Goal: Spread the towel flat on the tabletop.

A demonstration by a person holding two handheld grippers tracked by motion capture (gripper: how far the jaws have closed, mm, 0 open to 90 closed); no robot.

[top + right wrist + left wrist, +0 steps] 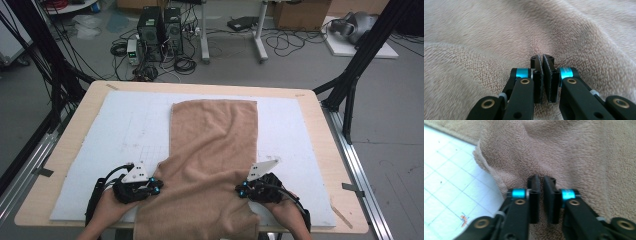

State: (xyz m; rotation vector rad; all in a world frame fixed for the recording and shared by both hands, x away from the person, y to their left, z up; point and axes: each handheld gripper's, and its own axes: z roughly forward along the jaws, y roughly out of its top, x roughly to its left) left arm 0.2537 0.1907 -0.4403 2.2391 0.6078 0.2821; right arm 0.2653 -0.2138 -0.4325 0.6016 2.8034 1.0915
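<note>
A tan towel (215, 140) lies lengthwise down the middle of the white foam mat (120, 125), and its near end hangs over the table's front edge. My left gripper (159, 187) is at the towel's left edge near the front. In the left gripper view its jaws (541, 180) stand almost together, pinching a fold of the towel (574, 152) beside the gridded mat (446, 185). My right gripper (240, 189) is at the towel's right edge, level with the left one. Its jaws (542, 58) meet at the tips, and the towel (499, 37) puckers there.
The mat covers most of the wooden table (80, 107), leaving bare mat on both sides of the towel. Black frame posts (350, 85) stand at the table's far corners. Computer towers (160, 30) and cables sit on the floor beyond the far edge.
</note>
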